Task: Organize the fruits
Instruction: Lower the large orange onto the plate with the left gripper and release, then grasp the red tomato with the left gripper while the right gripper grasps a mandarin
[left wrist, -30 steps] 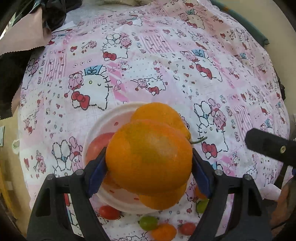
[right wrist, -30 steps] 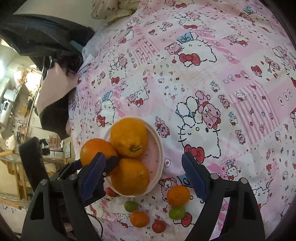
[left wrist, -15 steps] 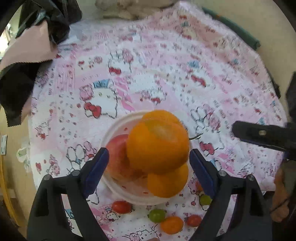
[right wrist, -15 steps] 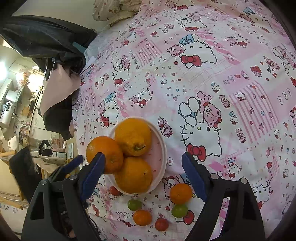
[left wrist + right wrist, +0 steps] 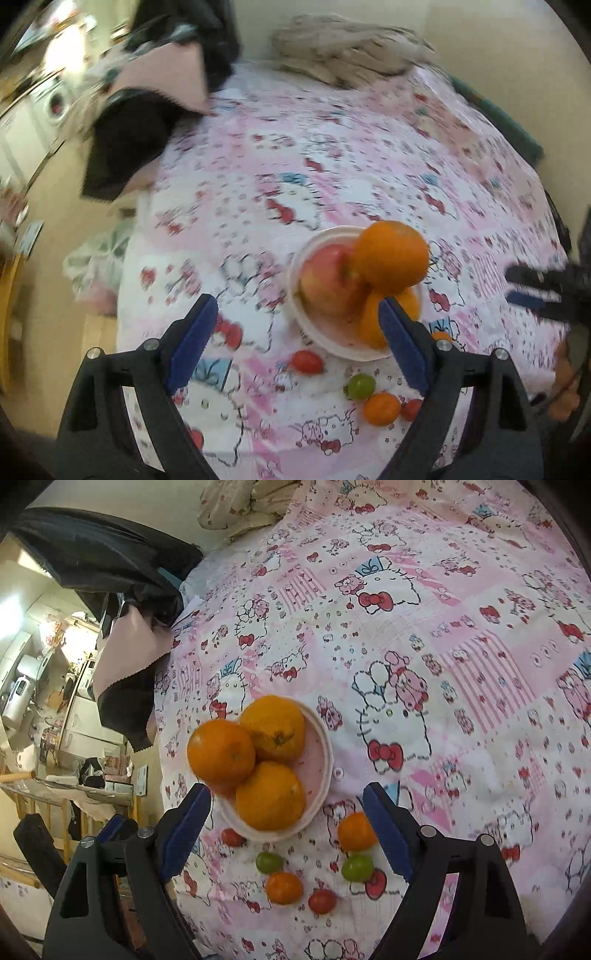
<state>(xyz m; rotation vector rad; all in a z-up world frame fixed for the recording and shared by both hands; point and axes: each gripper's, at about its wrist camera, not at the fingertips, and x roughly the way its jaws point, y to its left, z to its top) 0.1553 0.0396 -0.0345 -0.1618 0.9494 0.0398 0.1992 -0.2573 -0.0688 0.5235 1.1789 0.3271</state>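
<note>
Both grippers stand wide and empty. The bowl (image 5: 325,753) on the bed's pink sheet (image 5: 443,627) is stacked with oranges. The loose small orange (image 5: 354,830) sits on the sheet just inside the right gripper (image 5: 286,827), against its right-hand finger, slightly ahead of the tips. The left gripper (image 5: 295,336) looks down from farther off, so the right is nearer.

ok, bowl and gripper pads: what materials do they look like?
Bowl: likely plastic or foam, matte white with a thin even rim and no glaze shine. Pads: apparently blue rubber or soft plastic, matte, on glossy black rigid plastic fingers.
</note>
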